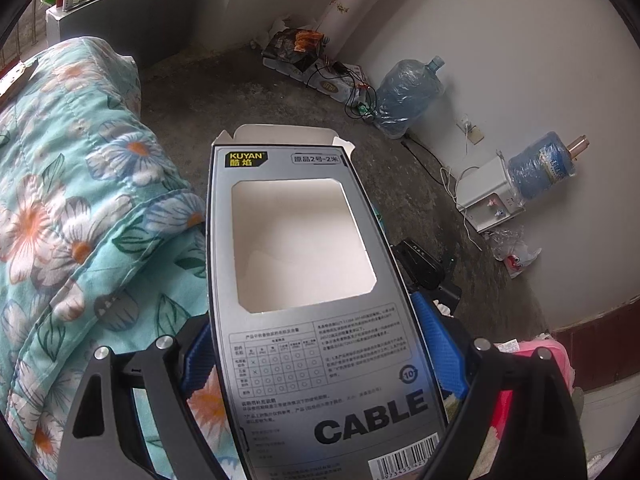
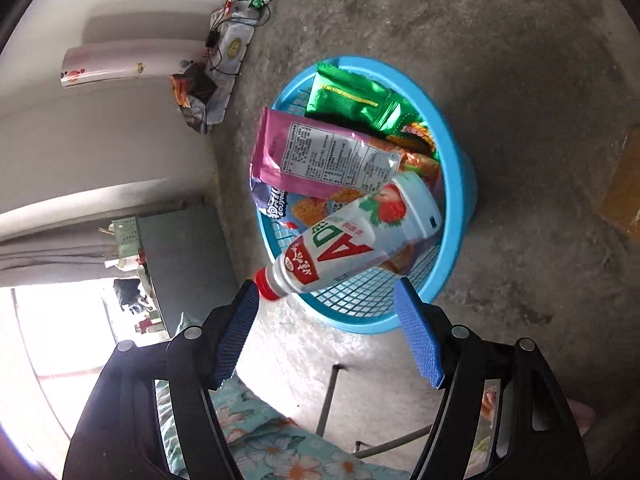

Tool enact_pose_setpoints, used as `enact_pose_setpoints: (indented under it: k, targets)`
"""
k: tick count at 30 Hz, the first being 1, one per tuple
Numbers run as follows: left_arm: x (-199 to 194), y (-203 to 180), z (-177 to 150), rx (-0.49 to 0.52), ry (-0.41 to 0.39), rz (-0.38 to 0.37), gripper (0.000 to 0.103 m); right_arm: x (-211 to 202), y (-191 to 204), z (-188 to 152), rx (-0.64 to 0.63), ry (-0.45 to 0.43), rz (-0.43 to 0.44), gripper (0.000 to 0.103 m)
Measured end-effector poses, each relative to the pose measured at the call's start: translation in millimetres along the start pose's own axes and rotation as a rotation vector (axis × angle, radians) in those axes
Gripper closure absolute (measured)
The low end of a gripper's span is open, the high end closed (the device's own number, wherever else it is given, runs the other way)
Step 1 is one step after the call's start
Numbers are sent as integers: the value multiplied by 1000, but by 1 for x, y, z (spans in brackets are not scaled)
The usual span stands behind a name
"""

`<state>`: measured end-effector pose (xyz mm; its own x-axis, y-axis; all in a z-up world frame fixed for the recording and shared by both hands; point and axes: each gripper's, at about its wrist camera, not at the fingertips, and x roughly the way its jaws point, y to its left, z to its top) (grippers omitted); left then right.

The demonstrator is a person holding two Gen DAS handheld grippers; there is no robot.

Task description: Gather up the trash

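Observation:
My left gripper point(image 1: 320, 344) is shut on an empty grey cable box point(image 1: 308, 280) with a cut-out window and an open top flap, held above the bed edge. My right gripper point(image 2: 328, 308) is open and empty above a blue mesh basket point(image 2: 460, 184) on the concrete floor. A white AD drink bottle with a red cap point(image 2: 352, 240) lies tilted over the basket's near rim, just past my fingertips. The basket also holds a pink snack bag point(image 2: 316, 156), a green foil wrapper point(image 2: 352, 96) and other wrappers.
A floral teal quilt point(image 1: 72, 208) covers the bed on the left. Water jugs point(image 1: 412, 96), a white dispenser point(image 1: 488, 200), cables and a bag pile point(image 1: 300, 48) line the far wall. A grey cabinet point(image 2: 180, 248) stands by the wall. A cardboard piece point(image 2: 624, 184) lies right of the basket.

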<state>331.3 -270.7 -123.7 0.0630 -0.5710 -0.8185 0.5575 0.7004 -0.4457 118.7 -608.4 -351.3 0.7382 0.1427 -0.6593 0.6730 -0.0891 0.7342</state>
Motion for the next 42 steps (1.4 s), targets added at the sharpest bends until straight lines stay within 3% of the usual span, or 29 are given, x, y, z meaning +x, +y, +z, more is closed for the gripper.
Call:
enact_pose_setpoints:
  k: [6, 10, 12, 15, 17, 20, 24, 29, 34, 38, 42]
  targets:
    - [45, -28, 22, 27, 94, -20, 17, -56, -22, -10, -75, -64, 23, 36]
    - [99, -50, 42, 15, 175, -33, 17, -76, -26, -10, -129, -89, 14, 36]
    - [129, -63, 54, 30, 197, -1, 17, -78, -23, -8, -159, -103, 1, 36]
    - [175, -81, 67, 35, 165, 80, 16, -79, -22, -4, -165, -114, 5, 36]
    - [211, -86, 72, 9, 156, 84, 11, -79, -24, -2, -139, -102, 10, 36]
    - [270, -84, 74, -46, 241, 102, 9, -82, -27, -1, -134, -88, -8, 36]
    - [290, -79, 76, -77, 192, 116, 9, -80, -34, 0, -118, -78, -37, 36]
    - [236, -75, 92, -84, 87, 68, 9, -66, -39, 0, -134, -54, -69, 36]
    - [119, -81, 110, 37, -86, -5, 9, -60, -19, -13, -257, -49, -88, 39]
    - [4, -76, 84, 164, -238, 8, 9, -39, 8, -28, -418, 15, -110, 41]
    - [-88, -44, 31, 153, -331, 53, 8, 3, 20, -42, -516, 143, -163, 45]
